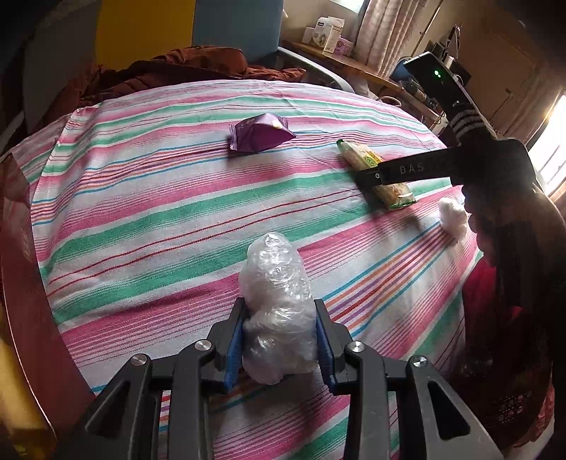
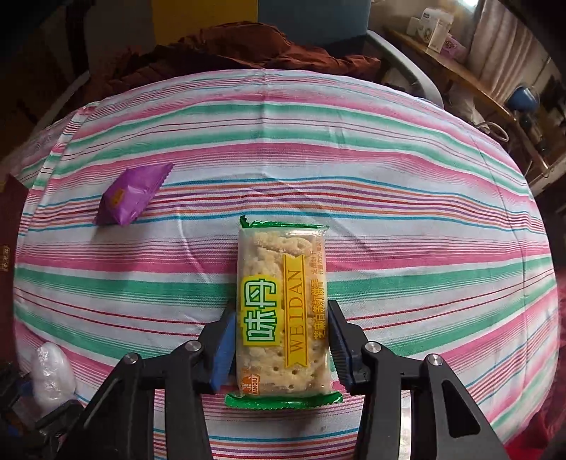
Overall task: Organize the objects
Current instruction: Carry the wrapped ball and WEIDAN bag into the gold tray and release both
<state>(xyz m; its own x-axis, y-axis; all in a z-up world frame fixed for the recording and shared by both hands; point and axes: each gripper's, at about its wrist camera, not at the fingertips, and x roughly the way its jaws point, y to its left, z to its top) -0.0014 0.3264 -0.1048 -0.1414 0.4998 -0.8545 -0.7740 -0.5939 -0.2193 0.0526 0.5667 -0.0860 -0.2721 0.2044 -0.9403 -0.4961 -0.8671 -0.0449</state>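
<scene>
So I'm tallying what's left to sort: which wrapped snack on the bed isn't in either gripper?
The purple packet: it lies alone on the striped sheet, while the cracker pack and clear plastic bundle sit between jaws.

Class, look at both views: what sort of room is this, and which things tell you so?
Probably a bedroom at home. A striped sheet covers a bed-like surface, a rumpled brown blanket lies at its far end, and curtains hang by a wooden shelf with small boxes.

From my feed I've got a bed with a pink-green striped sheet (image 2: 389, 148), rumpled brown blanket (image 1: 198, 67) at its far end, yellow and blue wall panels behind, a wooden shelf (image 1: 353, 65) with boxes by curtains (image 1: 392, 28), daylight glaring in right.
</scene>
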